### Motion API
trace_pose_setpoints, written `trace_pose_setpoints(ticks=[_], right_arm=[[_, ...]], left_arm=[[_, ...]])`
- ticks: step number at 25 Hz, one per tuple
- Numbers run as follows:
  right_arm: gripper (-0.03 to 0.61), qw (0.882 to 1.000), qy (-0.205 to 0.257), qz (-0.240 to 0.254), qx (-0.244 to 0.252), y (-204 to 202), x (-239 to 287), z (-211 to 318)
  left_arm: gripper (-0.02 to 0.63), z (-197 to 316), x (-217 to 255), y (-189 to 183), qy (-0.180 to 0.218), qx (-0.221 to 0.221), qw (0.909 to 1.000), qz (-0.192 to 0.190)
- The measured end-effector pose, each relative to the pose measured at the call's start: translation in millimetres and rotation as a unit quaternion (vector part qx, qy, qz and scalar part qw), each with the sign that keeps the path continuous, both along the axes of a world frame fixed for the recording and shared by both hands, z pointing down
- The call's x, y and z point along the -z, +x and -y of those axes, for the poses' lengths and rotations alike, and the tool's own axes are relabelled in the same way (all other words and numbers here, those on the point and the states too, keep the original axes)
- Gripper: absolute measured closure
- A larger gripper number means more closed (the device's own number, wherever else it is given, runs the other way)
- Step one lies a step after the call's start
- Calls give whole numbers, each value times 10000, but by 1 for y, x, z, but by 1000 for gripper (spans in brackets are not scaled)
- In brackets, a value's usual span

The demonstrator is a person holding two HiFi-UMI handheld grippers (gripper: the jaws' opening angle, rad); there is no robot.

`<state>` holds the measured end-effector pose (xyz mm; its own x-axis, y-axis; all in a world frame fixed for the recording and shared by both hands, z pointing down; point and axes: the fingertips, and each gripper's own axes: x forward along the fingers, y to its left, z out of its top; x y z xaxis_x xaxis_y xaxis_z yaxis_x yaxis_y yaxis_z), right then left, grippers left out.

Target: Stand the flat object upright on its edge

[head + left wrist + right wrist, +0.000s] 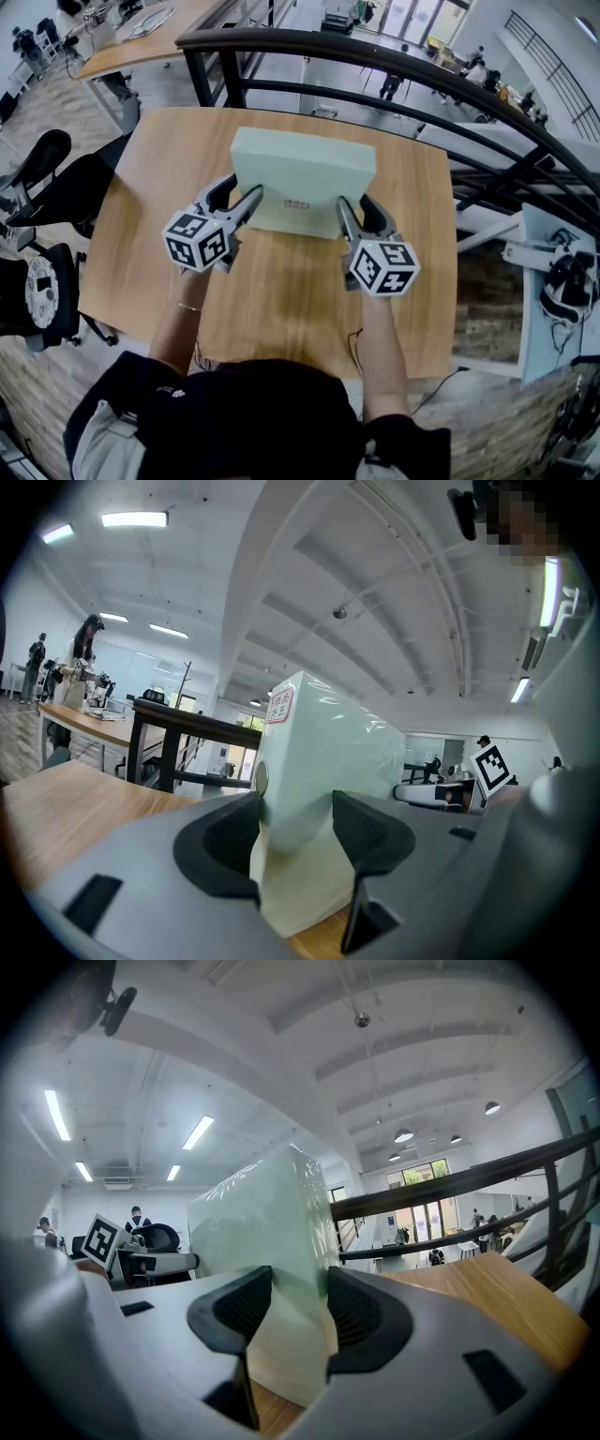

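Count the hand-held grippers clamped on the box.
2. The left hand-held gripper clamps the green box at its left side; the right hand-held gripper clamps its right side.

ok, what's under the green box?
Only wooden table shows beneath the green box. Whether its lower edge touches it is hidden by the left gripper and right gripper.

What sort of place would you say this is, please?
Probably an open-plan office or lab mezzanine: a wooden table beside a black railing over a lower floor, an office chair and another desk.
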<state>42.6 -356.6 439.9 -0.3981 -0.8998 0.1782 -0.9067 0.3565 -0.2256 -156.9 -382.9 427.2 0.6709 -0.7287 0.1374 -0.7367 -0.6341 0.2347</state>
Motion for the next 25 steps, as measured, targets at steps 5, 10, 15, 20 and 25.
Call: trace_pose_setpoints(ticks=[5,10,15,20,25], right_arm=[[397,10000,14,36,-11,0,0,-4],[396,10000,10,25,-8,-2,-1,-9],[396,10000,10,38,11,-1,-1,-14],[396,10000,0,26,76,0,-2,-18],[393,9999,-40,-4,164,-2,-3,-18]], left_arm=[[377,-3,0,1,45,3,10000,20],[377,-9,-1,-1,50,-10,10000,45],[377,-14,-1,0,82,-1,9999,82],[377,-18,-2,0,109,-53,9999,82],[376,-17,-3,-1,94,-182,9997,154]])
